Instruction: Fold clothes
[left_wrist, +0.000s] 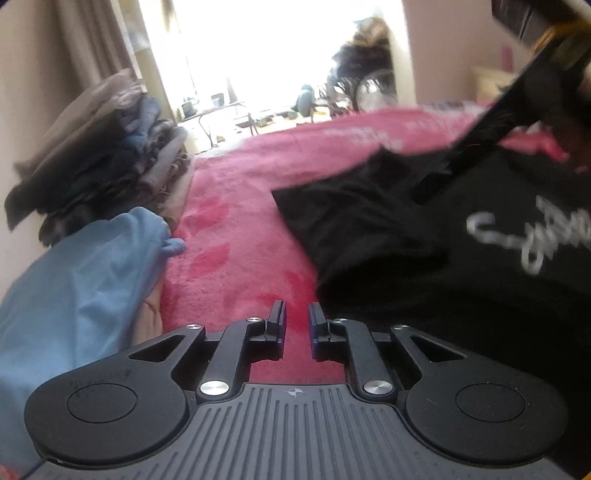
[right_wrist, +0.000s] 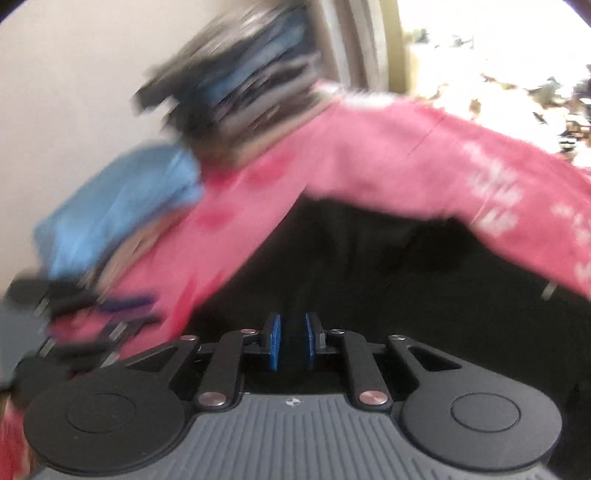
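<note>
On the pink bed (left_wrist: 236, 221), a black garment (left_wrist: 369, 221) lies right of the left gripper (left_wrist: 296, 317), beneath the right gripper (right_wrist: 291, 334); both grippers' fingers slightly parted, empty.

The bed's blanket (left_wrist: 236, 206) is deep pink plush, scattered with darker red blotches and, toward 1 o'clock, pale whitish markings. On it lies a black garment (left_wrist: 373, 221) bearing silvery-white cursive lettering at 3 o'clock. At 8 o'clock sits a sky-blue garment (left_wrist: 85, 295), plain, with a beige piece tucked beneath its edge. Behind it, at 10 o'clock, a stack of folded clothes (left_wrist: 107, 155) runs in taupe, grey, dusty blue and charcoal layers. The left hand-held gripper (left_wrist: 297, 322) is matte black with silver rivets; the right hand-held gripper (right_wrist: 291, 334) is black too, its pads (right_wrist: 274, 341) bright blue. The curtain (left_wrist: 92, 44) at 11 o'clock is beige-brown.
</note>
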